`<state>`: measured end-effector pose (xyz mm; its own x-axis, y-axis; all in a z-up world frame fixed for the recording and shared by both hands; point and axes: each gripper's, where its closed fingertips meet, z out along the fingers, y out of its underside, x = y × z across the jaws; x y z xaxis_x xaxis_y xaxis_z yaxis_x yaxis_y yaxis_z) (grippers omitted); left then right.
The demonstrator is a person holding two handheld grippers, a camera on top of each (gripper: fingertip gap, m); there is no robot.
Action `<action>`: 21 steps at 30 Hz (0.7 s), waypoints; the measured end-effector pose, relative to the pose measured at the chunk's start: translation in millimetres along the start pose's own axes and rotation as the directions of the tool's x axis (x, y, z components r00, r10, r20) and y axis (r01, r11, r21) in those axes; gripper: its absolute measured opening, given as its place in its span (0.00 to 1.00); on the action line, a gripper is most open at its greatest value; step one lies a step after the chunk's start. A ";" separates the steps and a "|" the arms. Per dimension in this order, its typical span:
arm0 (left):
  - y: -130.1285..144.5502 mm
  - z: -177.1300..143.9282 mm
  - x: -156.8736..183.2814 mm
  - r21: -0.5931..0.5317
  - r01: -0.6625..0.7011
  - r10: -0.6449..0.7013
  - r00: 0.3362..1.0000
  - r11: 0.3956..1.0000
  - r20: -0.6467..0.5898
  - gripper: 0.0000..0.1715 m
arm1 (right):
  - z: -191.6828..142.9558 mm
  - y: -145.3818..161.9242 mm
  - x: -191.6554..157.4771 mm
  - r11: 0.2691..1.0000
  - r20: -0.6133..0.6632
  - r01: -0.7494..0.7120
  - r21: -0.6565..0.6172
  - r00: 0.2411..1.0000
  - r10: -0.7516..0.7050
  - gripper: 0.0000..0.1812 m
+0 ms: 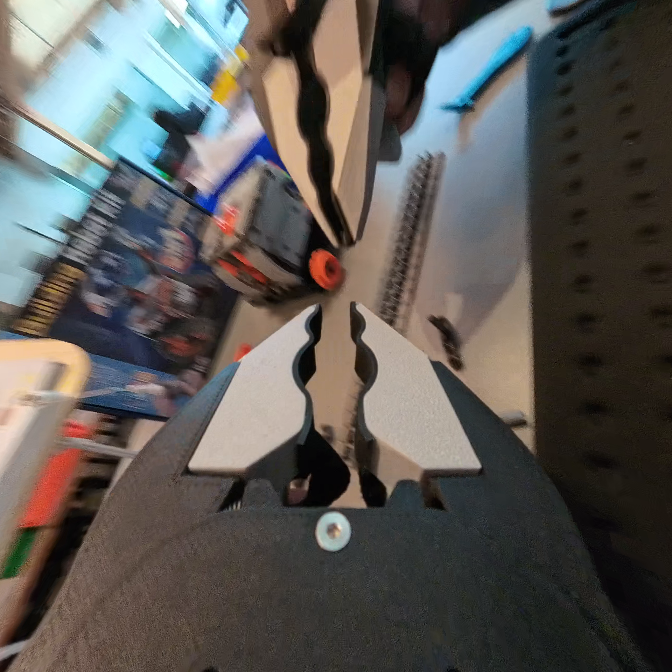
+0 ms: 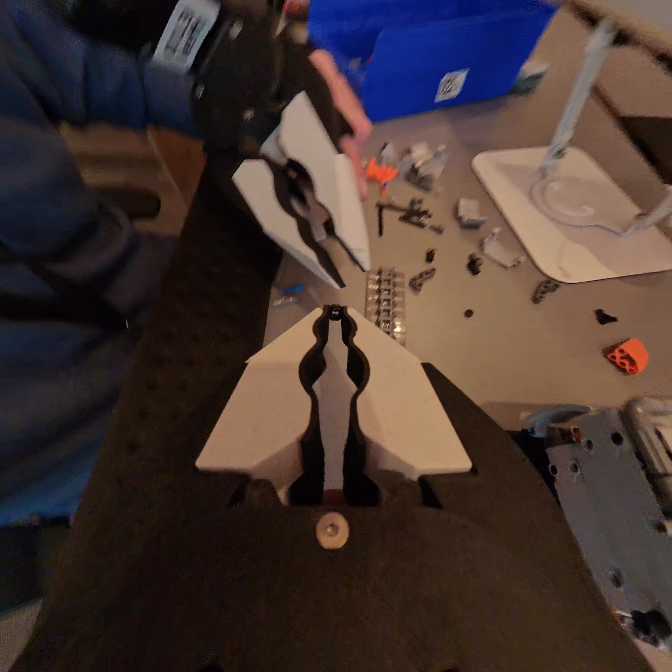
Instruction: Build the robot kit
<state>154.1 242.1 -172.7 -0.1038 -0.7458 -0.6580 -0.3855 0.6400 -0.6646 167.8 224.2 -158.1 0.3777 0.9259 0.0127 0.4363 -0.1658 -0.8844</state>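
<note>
My right gripper (image 2: 334, 312) is shut on a small black pin (image 2: 334, 313) at its fingertips. It also shows in the left wrist view (image 1: 345, 238), pointing down just above an orange round part (image 1: 325, 270) on a grey and white brick-built model (image 1: 262, 236). My left gripper (image 1: 335, 309) is open by a narrow gap and empty, just below that orange part. In the right wrist view the left gripper (image 2: 354, 276) hangs tip to tip with the right one, held by a hand (image 2: 342, 109). A grey track strip (image 2: 385, 305) lies just right of both tips.
A black perforated board (image 2: 218, 327) runs along the table (image 2: 472, 345). Several small black and grey parts (image 2: 418, 214) and an orange piece (image 2: 627, 356) are scattered there. A white tray (image 2: 563, 251), a blue bin (image 2: 436, 54) and a grey model (image 2: 611, 491) stand around. The tips of both grippers are at nearly the same place. Left tips and right tips are each some 25 cm from the orange piece (image 2: 627, 356).
</note>
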 end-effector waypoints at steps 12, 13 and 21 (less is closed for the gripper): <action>45.6 12.4 67.4 -0.198 0.131 -0.199 0.902 0.971 -0.382 0.08 | 35.4 55.1 -19.7 0.814 0.225 0.333 -0.476 0.941 -0.253 0.02; 44.6 10.9 67.7 -0.195 0.145 -0.213 0.895 0.970 -0.391 0.08 | 35.1 56.2 -19.1 0.804 0.230 0.340 -0.488 0.939 -0.257 0.02; 39.1 9.9 74.4 -0.195 0.150 -0.219 0.887 0.969 -0.407 0.11 | 37.9 60.6 -15.1 0.766 0.263 0.368 -0.527 0.928 -0.265 0.02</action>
<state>140.3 213.5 -251.2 -0.3808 -0.8767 -0.2939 -0.5678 0.4726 -0.6740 157.6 213.1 -229.6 0.0198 0.9921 0.1237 0.9036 0.0352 -0.4269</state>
